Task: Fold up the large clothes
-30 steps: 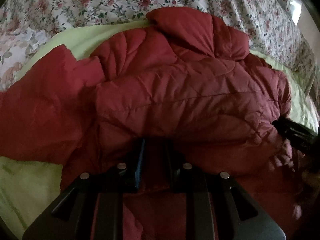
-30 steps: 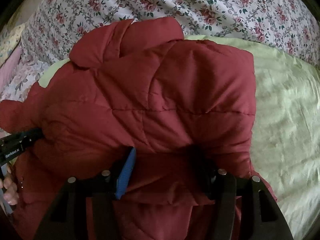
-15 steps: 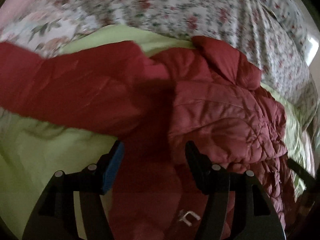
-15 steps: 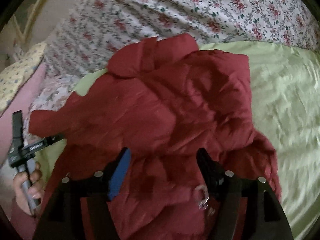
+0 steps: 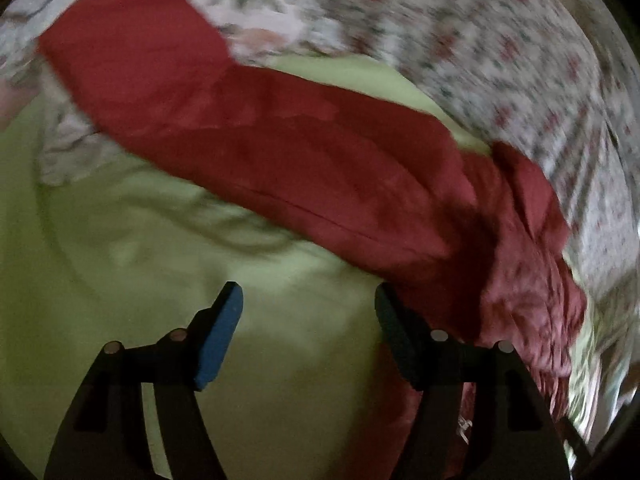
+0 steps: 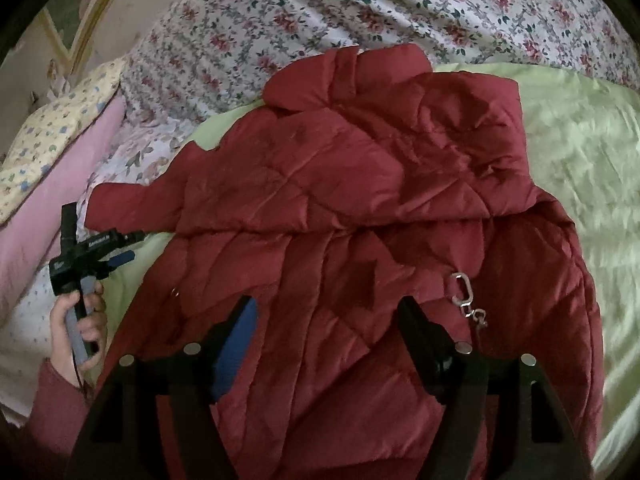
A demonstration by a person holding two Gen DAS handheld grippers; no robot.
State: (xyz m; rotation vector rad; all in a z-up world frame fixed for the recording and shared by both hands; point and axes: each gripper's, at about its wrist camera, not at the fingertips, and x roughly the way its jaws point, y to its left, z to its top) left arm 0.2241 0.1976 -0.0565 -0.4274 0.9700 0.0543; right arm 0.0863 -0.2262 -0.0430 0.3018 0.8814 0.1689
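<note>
A dark red quilted jacket point(image 6: 360, 200) lies on the light green sheet point(image 6: 580, 160), collar toward the floral quilt, with one side folded over its body. A metal snap hook point(image 6: 464, 292) rests on it. My right gripper point(image 6: 326, 308) hovers just above the jacket's lower part; its jaws are opening and grip nothing. My left gripper point(image 5: 308, 300) is over bare green sheet point(image 5: 140, 280), jaws opening and empty. The jacket's sleeve point(image 5: 240, 128) stretches out ahead of it. In the right wrist view the left gripper point(image 6: 130, 246) sits beside that sleeve's cuff, held by a hand point(image 6: 76, 320).
A floral quilt point(image 6: 360, 12) covers the bed beyond the jacket. A pink pillow point(image 6: 52, 200) and a yellow patterned pillow point(image 6: 52, 128) lie at the left, with a wall behind them. Green sheet spreads to the jacket's right.
Both grippers let go of the jacket fabric and opened. The left one swung left off the jacket to the green sheet by the sleeve. The right one drew back and rose slightly.
</note>
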